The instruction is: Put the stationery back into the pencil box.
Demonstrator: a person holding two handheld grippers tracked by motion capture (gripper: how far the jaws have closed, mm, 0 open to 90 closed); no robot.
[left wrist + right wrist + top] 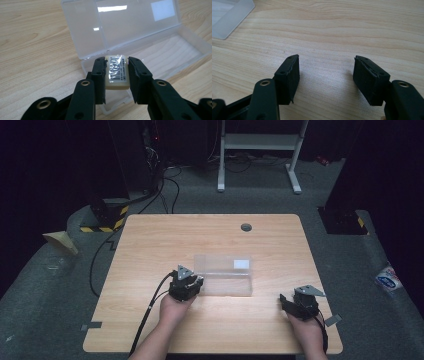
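Clamping the eraser (117, 72) for placement, the left gripper (117, 75) hovers, apparently over the open case (175, 50) at its 9 o'clock end, while the right gripper (325, 75) idles agape, empty.

Lower half of eraser (117, 72) masked by the black jaws either side; print beside the barcode on its wrapper too small to read. Near corner of clear plastic case (160, 50) hidden behind left gripper (117, 75) at lower centre of the left gripper view; lid cut off by the top edge. In the right gripper view, a corner of the case (227, 17) cropped at upper left. In the high view, eraser concealed under left gripper (186, 285); forearms cut off at bottom edge; packet (389, 280) at right edge illegible.
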